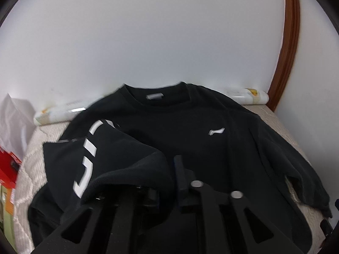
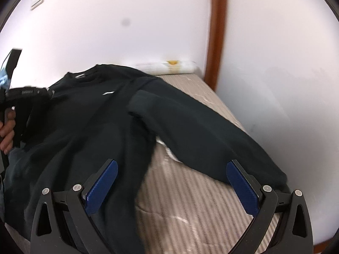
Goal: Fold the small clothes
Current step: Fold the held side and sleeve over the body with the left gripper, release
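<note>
**Black sweatshirt laid out on the bed, one sleeve draped over the left fingers**

The left gripper (image 1: 167,182) sits low over the garment, its black fingers (image 1: 180,175) narrowly parted; a fold of dark cloth with large white lettering, the sleeve (image 1: 101,158) of the sweatshirt, lies over and against the left-hand finger, hiding it, so whether the pads pinch the cloth cannot be told. The right gripper (image 2: 171,188) has its blue-padded fingers (image 2: 101,186) spread wide with nothing between them; under the gap lie the edge of the sweatshirt body and bare bedding.

The black long-sleeved sweatshirt (image 1: 190,144) lies front-up on the beige striped quilted bed cover (image 2: 186,201), collar toward the wall, with a grey label inside the neck and a small white logo on the chest. Its other sleeve (image 2: 201,131) stretches out along the bed cover, the cuff ending near the right gripper's far finger (the cloth is blurred there).

In the right wrist view a person's hand (image 2: 8,131) holds the left gripper at the frame's left edge. A white rolled bundle with a yellow mark (image 1: 247,94) lies along the foot of the white wall (image 1: 169,31), beside a brown wooden door frame (image 1: 290,42). A red box (image 1: 7,165) and crumpled white plastic (image 1: 14,114) sit off the bed's left side.
</note>
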The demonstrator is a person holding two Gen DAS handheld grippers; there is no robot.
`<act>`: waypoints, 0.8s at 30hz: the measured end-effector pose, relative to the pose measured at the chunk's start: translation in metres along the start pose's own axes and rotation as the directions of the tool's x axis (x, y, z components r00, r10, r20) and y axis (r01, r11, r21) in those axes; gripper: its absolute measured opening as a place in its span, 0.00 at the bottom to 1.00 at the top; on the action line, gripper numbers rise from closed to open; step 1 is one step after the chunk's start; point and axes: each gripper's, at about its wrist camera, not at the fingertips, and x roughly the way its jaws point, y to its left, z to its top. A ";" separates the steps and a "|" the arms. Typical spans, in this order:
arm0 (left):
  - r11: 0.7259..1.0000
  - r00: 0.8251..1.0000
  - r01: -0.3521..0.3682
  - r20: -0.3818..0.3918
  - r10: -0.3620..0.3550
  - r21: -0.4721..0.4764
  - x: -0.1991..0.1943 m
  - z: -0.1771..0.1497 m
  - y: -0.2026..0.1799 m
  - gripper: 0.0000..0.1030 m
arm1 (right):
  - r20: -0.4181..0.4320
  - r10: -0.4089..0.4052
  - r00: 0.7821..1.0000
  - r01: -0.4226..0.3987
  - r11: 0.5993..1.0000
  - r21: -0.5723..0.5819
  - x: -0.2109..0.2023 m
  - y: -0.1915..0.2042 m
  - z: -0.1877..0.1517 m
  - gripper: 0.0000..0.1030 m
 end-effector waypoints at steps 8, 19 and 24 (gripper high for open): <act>0.985 0.986 0.168 0.004 -0.168 0.035 -0.062 -0.026 0.009 0.59 | 0.030 0.021 0.999 -0.018 0.997 -0.073 -0.019 0.033 0.014 0.98; 0.993 0.998 -0.011 0.065 0.018 -0.117 -0.149 -0.080 0.164 0.74 | 0.011 0.232 0.973 -0.219 0.933 -0.284 -0.022 0.183 0.036 0.98; 0.964 0.980 -0.199 -0.061 0.192 -0.175 -0.121 -0.112 0.219 0.74 | -0.076 0.326 0.942 -0.331 0.872 -0.360 0.000 0.256 0.031 0.98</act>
